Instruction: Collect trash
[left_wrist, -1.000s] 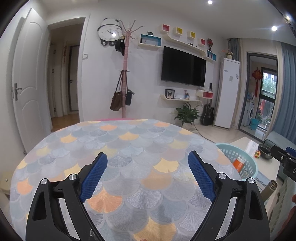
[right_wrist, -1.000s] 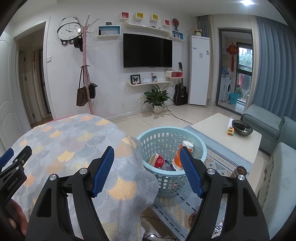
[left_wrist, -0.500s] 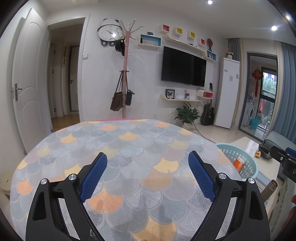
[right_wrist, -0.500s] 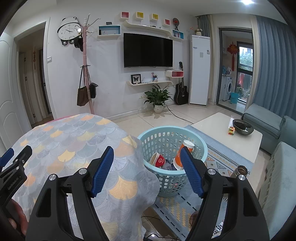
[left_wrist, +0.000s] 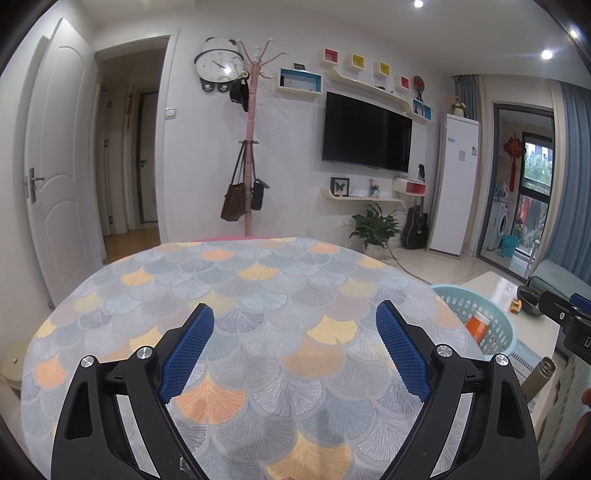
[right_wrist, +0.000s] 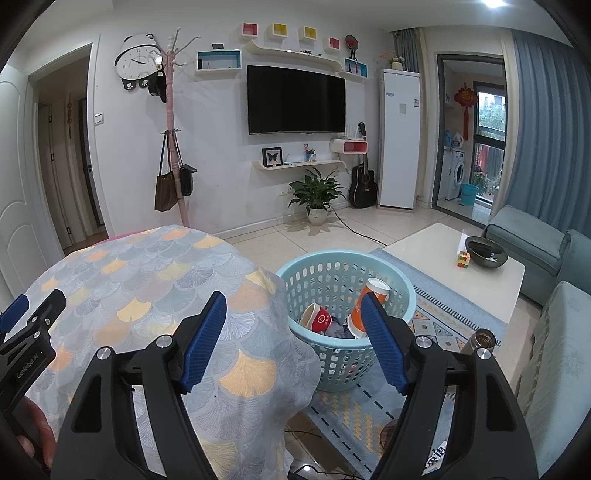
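Note:
A light blue perforated basket (right_wrist: 400, 295) stands on the floor rug just right of the round table (right_wrist: 147, 288). Inside it lie a red paper cup (right_wrist: 318, 318), an orange cup (right_wrist: 367, 306) and some dark crumpled trash. My right gripper (right_wrist: 293, 306) hangs open above the table's right edge and the basket's near rim, nothing between its blue pads. My left gripper (left_wrist: 295, 321) is open over the fan-patterned tablecloth (left_wrist: 288, 295), holding nothing. In the left wrist view the basket (left_wrist: 495, 328) shows at the right with the orange cup (left_wrist: 478, 325) in it.
A white coffee table (right_wrist: 443, 254) carries a dark bowl (right_wrist: 485, 251) and a puzzle cube (right_wrist: 463, 259). A metal flask (right_wrist: 480, 341) stands near the blue sofa (right_wrist: 546, 258). A coat rack (right_wrist: 171, 129), potted plant (right_wrist: 317, 194) and guitar (right_wrist: 364, 184) line the far wall.

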